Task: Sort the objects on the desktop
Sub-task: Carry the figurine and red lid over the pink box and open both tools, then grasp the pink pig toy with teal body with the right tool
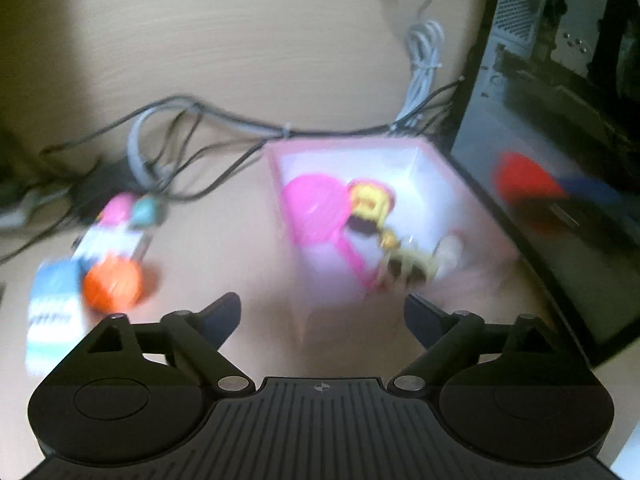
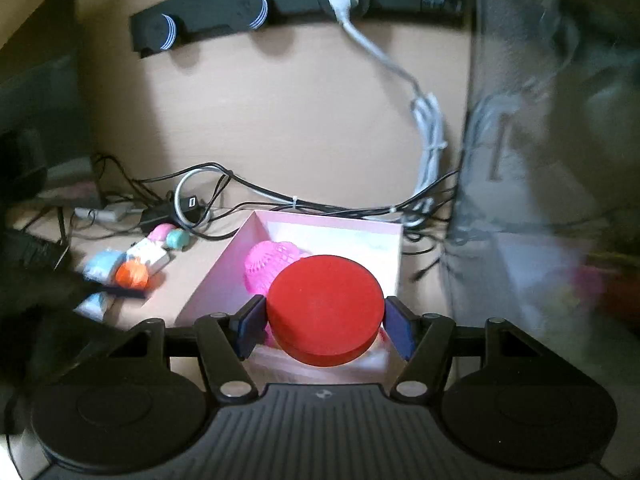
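A pink box point(image 1: 434, 168) stands on the desk and holds a pink mesh piece point(image 1: 314, 204), a yellow toy point(image 1: 370, 204) and other small items. My left gripper point(image 1: 322, 316) is open and empty just in front of the box. To its left lie an orange ball point(image 1: 114, 282), a blue-white packet point(image 1: 52, 304), a pink and a teal piece point(image 1: 146, 210). My right gripper point(image 2: 324, 322) is shut on a red round disc point(image 2: 324, 310), held above the near end of the box point(image 2: 320, 228). The disc shows reflected at the right in the left wrist view point(image 1: 524, 180).
Tangled black and grey cables point(image 1: 208, 128) run behind the box. A white bundled cord point(image 2: 430, 136) hangs from a black power strip point(image 2: 280, 4) on the back panel. A dark glossy computer case point(image 1: 560, 160) stands close on the right. The loose items show at left point(image 2: 132, 268).
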Demonstrator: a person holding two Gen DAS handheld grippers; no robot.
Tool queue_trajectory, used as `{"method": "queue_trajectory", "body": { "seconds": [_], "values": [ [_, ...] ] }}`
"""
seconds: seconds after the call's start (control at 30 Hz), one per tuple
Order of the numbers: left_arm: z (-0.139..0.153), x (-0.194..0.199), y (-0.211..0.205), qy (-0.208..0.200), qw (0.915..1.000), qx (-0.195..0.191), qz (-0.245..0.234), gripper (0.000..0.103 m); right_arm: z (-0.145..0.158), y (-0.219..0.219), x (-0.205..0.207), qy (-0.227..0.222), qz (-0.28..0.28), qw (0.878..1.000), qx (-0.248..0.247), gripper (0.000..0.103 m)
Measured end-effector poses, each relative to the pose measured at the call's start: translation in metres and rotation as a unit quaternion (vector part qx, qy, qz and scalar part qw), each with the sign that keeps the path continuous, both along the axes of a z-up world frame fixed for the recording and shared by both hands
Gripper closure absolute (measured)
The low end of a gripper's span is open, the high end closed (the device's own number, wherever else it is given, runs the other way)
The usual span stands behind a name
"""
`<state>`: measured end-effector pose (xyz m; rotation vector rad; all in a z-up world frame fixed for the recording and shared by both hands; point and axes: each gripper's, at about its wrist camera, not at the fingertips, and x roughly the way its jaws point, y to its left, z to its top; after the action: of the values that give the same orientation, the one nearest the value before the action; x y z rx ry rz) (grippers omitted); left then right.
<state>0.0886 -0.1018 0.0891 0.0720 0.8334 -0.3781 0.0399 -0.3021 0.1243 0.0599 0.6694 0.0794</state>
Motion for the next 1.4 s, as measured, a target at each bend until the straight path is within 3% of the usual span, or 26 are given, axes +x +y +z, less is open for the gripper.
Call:
{"method": "queue_trajectory", "body": {
  "seconds": [0.23, 0.37, 0.5, 0.6, 0.7, 0.9, 1.07, 1.23, 1.33, 1.4],
  "values": [
    [-0.01, -0.034, 0.039, 0.031, 0.9971, 0.013, 0.068, 0.007, -0.039, 0.006, 0.103, 0.034, -0.092, 0.995, -0.008, 0.039],
    [-0.01, -0.043, 0.071, 0.04, 0.9927, 0.013, 0.113, 0.006, -0.056, -0.004, 0.127, 0.061, -0.118, 0.991, 0.006, 0.034],
    [-0.011, -0.051, 0.103, 0.046, 0.9886, 0.012, 0.143, 0.005, -0.053, -0.002, 0.112, 0.066, -0.113, 0.991, 0.027, 0.034],
    [-0.012, -0.053, 0.117, 0.048, 0.9879, 0.004, 0.147, 0.005, -0.041, 0.009, 0.086, 0.069, -0.075, 0.994, 0.051, 0.035],
    [-0.012, -0.051, 0.124, 0.046, 0.9894, -0.008, 0.137, 0.004, -0.033, 0.019, 0.067, 0.087, -0.053, 0.992, 0.079, 0.046],
    [-0.01, -0.055, 0.126, 0.033, 0.9933, -0.026, 0.108, 0.004, -0.038, 0.034, 0.065, 0.131, -0.077, 0.981, 0.118, 0.048],
    [-0.013, -0.066, 0.152, 0.037, 0.9901, -0.035, 0.131, 0.004, -0.019, 0.095, 0.071, 0.082, 0.006, 0.994, 0.077, 0.048],
    [-0.013, -0.084, 0.192, 0.042, 0.9846, -0.026, 0.167, 0.004, -0.031, 0.18, 0.1, 0.069, 0.091, 0.992, 0.046, 0.046],
    [-0.014, -0.099, 0.219, 0.046, 0.9802, -0.019, 0.191, 0.004, -0.045, 0.219, 0.134, 0.055, 0.083, 0.995, 0.025, 0.046],
    [-0.015, -0.109, 0.233, 0.049, 0.9773, -0.017, 0.205, 0.004, -0.058, 0.234, 0.169, 0.071, 0.063, 0.995, 0.032, 0.041]
  ]
}}
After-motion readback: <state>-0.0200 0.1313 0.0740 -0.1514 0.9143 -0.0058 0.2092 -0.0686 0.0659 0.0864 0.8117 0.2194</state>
